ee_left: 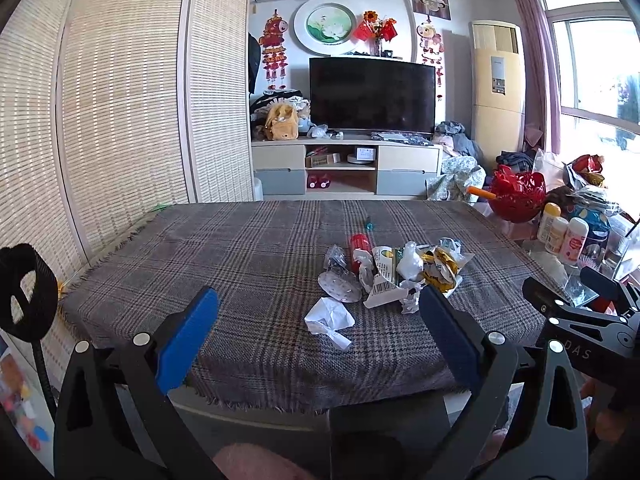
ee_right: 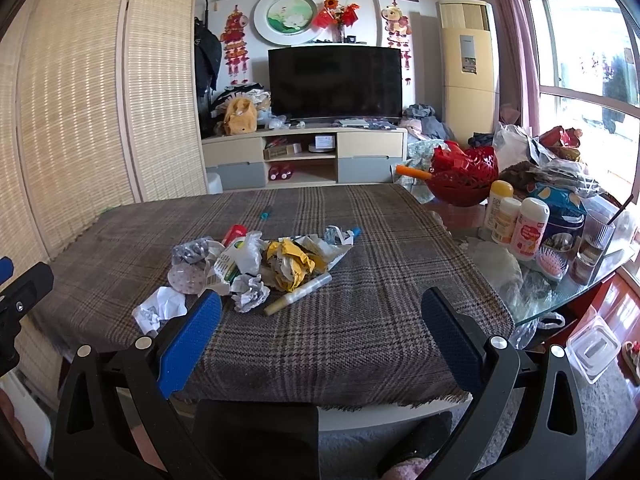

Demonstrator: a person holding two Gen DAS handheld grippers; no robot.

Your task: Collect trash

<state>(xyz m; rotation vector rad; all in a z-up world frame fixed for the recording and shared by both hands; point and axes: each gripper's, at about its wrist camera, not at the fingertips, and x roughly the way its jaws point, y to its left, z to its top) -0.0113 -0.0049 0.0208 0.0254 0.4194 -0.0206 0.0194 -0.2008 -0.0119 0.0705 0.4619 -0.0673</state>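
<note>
Trash pile (ee_right: pixel 256 264): heaped mid-desk (ee_right: pixel 360 320), untouched. Left gripper (ee_left: pixel 318 320) and right gripper (ee_right: pixel 320 320): spread wide, held empty at desk's near edge. Step judged: approach. Next: nearest paper wad (ee_left: pixel 329 318) to be pinched.

**Room and Background**

We see a woven screen (ee_left: pixel 120 100) along the left wall. A dark television (ee_left: pixel 372 94) stands on a low cabinet (ee_left: pixel 346 168) at the far white wall. A tall air conditioner (ee_right: pixel 468 64) stands beside the bright window (ee_right: pixel 580 60) with pink curtains (ee_left: pixel 538 60).
</note>
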